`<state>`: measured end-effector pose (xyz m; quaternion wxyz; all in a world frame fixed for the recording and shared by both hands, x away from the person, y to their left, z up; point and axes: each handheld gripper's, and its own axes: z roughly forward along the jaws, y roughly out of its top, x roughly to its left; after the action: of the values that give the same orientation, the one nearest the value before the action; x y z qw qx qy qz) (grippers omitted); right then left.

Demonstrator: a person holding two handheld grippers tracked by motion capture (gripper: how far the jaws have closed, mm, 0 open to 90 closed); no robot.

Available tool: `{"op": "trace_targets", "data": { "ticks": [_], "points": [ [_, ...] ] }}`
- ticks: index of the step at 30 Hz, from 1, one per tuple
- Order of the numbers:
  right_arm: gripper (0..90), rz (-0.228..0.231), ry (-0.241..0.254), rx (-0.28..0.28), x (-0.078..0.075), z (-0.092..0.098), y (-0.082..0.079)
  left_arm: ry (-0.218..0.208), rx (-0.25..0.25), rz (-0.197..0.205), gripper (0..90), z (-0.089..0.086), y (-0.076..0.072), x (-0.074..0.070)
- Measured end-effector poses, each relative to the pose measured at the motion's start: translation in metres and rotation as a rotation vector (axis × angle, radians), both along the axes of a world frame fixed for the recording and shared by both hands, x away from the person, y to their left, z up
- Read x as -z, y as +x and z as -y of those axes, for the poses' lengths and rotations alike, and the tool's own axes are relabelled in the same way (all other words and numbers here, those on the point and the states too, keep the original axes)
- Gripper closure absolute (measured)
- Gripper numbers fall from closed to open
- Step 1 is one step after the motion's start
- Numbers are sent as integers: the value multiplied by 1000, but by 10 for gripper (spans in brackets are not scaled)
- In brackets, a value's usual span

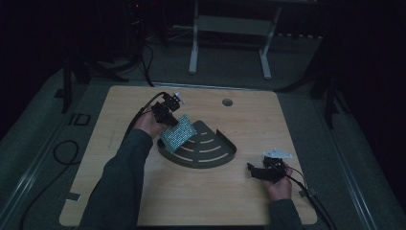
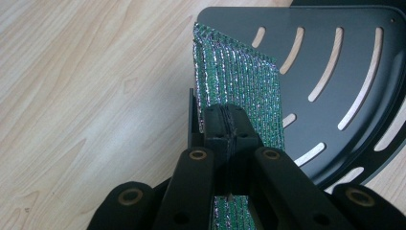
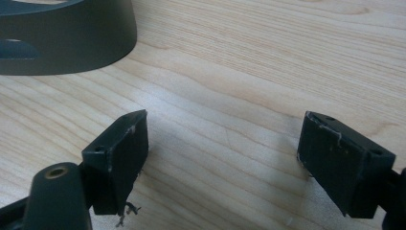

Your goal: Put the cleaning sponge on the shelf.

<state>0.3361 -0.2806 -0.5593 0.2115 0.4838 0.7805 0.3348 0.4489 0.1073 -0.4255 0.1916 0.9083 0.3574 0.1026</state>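
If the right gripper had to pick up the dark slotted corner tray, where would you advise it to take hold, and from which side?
I would grip the raised curved wall of the tray, coming from the right gripper side. The wall stands upright and looks thin enough for one open jaw inside and one outside. The flat slotted floor lies against the table, offering no edge. The left gripper holds the green sponge over the far side.

The table (image 2: 86,96) is pale wood-grain, smooth with a soft sheen. My left gripper (image 2: 225,127) pinches a green scrubbing pad (image 2: 239,86): coarse, ribbed weave with shiny silvery threads, looks scratchy. The corner shelf (image 2: 335,62) looks like dark painted metal, matt and smooth. My right gripper (image 3: 222,160) has matt black plastic pads (image 3: 122,158), scuffed and chipped along the edges.
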Motion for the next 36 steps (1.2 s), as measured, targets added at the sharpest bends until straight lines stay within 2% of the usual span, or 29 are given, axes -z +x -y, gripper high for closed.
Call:
{"op": "trace_targets", "data": {
  "ticks": [36],
  "points": [
    [175, 0, 1, -1, 0, 0, 0, 71, 40, -7, 899, 14, 0, 21]
  ]
}}
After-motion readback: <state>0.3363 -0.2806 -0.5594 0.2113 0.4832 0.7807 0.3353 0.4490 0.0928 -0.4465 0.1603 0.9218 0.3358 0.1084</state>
